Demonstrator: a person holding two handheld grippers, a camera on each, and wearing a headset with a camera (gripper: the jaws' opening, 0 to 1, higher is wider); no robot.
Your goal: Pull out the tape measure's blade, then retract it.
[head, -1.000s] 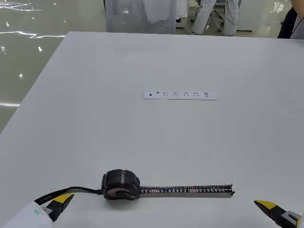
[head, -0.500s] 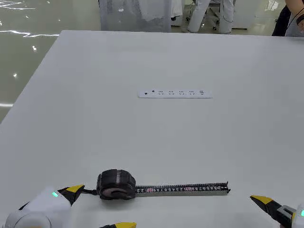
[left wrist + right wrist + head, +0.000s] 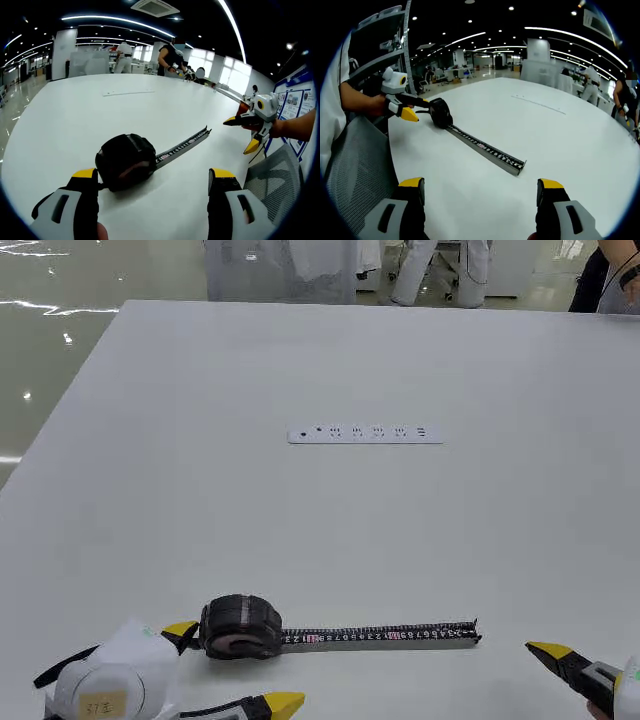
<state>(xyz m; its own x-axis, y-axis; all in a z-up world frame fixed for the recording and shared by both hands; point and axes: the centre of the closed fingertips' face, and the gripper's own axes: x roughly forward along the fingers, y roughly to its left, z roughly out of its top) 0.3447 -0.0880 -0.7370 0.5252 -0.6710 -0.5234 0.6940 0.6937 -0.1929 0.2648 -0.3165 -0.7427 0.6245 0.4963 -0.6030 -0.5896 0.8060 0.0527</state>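
The left gripper [image 3: 152,175], its jaws spread wide, has the round black tape measure case [image 3: 125,160] between them, close to one jaw and perhaps touching it. The dark numbered steel blade [image 3: 182,146] extends ahead toward the right gripper [image 3: 481,183], which is equally wide apart and empty, and ends just before it.

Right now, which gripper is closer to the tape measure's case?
The left gripper: the black case lies just ahead, between its open fingers. The right gripper hangs apart, past the free end of the blade, also open.
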